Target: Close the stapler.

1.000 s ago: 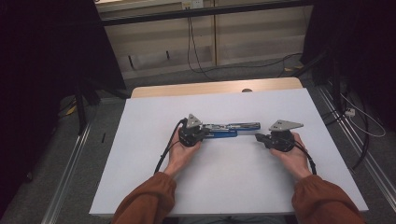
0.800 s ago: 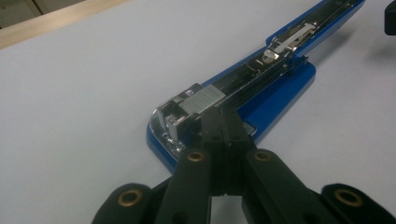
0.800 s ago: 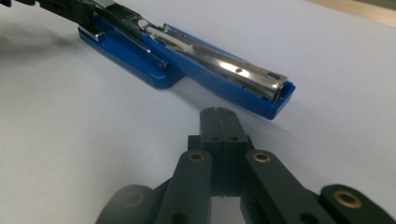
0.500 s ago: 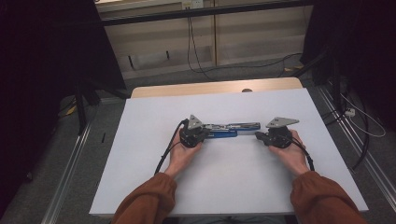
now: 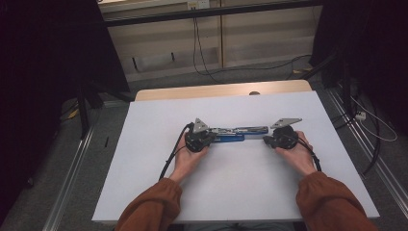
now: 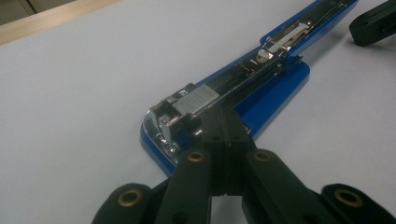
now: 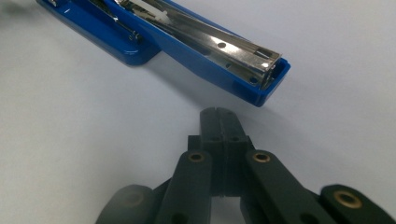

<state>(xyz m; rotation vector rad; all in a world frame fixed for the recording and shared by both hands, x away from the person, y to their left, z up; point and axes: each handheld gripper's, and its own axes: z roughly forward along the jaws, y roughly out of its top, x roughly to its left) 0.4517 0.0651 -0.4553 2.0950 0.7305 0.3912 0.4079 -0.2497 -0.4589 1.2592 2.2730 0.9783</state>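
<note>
A blue stapler [image 5: 239, 134] lies folded open and flat in the middle of the white table [image 5: 240, 187], its metal staple channel facing up. My left gripper [image 5: 212, 137] is shut, and its joined tips [image 6: 222, 119] rest against the stapler's left end [image 6: 187, 105] by the hinge. My right gripper [image 5: 266, 140] is shut too. Its tips [image 7: 218, 115] sit on the table a short gap from the open end of the stapler's arm [image 7: 261, 77], not touching it. In the left gripper view the right gripper [image 6: 373, 21] shows at the top right.
A wooden strip [image 5: 216, 90] edges the table's far side. Cables [image 5: 202, 57] run over the floor beyond it, and metal rails [image 5: 72, 168] flank the table. White surface lies free all round the stapler.
The right gripper has crept slightly left toward the stapler's end. The left gripper and the stapler have stayed where they were.
</note>
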